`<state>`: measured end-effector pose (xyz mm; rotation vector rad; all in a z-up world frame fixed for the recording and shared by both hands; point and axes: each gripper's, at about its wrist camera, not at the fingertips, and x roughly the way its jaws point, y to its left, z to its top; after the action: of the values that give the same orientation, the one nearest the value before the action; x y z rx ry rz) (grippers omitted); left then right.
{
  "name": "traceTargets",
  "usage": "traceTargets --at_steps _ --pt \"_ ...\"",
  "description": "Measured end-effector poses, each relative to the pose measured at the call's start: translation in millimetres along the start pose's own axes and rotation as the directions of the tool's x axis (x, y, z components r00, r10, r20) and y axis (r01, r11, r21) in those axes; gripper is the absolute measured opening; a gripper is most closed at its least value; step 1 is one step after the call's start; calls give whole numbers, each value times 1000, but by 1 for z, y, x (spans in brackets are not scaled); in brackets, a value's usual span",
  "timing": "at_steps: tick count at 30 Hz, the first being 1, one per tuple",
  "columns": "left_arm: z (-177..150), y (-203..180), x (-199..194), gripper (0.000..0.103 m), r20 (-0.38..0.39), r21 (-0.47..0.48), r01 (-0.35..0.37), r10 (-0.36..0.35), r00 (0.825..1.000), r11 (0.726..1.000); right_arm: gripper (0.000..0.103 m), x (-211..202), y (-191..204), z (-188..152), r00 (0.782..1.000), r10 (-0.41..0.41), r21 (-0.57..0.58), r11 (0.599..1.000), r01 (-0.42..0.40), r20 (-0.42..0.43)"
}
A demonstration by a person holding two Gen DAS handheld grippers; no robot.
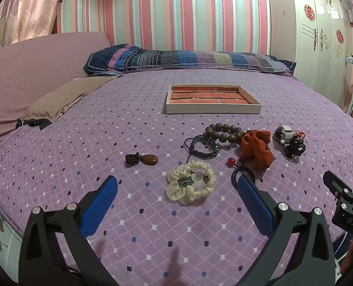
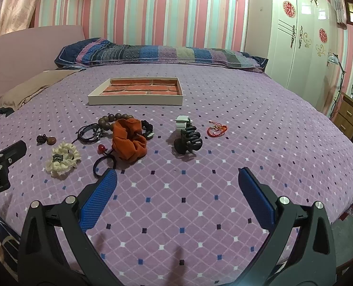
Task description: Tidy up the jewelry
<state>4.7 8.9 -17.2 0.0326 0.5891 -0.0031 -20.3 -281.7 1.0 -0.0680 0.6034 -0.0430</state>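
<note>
A shallow white tray with a brick-patterned floor lies far back on the purple bedspread. In front of it the jewelry is scattered: a cream scrunchie, brown pendant, dark cord bracelet, wooden bead bracelet, orange scrunchie, red-bead hair tie, black claw clip, white clip and red string bracelet. My left gripper is open just short of the cream scrunchie. My right gripper is open, empty.
A striped pillow lies at the head of the bed and a beige cloth at the left. A white wardrobe and wooden drawers stand to the right. Each view shows the other gripper's body at its side edge.
</note>
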Motion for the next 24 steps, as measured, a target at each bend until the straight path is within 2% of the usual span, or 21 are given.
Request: traceTargets --at_steps 24 --pt "0 -1 4 99 -5 3 -5 5 1000 1000 99 5 3 -1 1000 -5 -9 1000 5 -9"
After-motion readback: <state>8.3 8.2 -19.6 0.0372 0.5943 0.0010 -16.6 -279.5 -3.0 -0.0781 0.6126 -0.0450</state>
